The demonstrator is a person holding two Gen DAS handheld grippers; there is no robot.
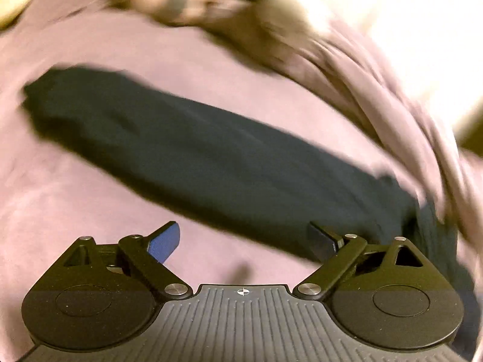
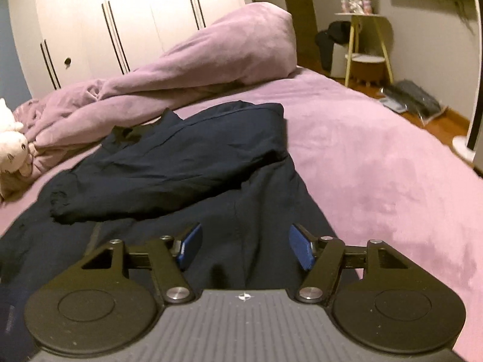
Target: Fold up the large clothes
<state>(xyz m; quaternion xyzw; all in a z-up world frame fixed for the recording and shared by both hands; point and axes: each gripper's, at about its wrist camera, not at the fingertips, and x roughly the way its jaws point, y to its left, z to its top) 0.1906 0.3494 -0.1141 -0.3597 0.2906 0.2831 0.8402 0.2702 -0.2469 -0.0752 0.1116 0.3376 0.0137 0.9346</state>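
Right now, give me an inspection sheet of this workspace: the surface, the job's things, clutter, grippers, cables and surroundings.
Surface: bed with pink cover, mostly smooth on the right.
Job's things: dark navy garment lying on the bed, one part folded over on top with a cuffed end to the left; left wrist view shows a long dark strip of it, blurred.
Clutter: bunched purple blanket behind the garment; white plush toy at the left edge.
Grippers: left gripper open, nothing between its jaws; right gripper open above the garment, gripping nothing.
Cables: nothing seen.
Surroundings: white wardrobe, small side table, wooden floor with a dark packet.
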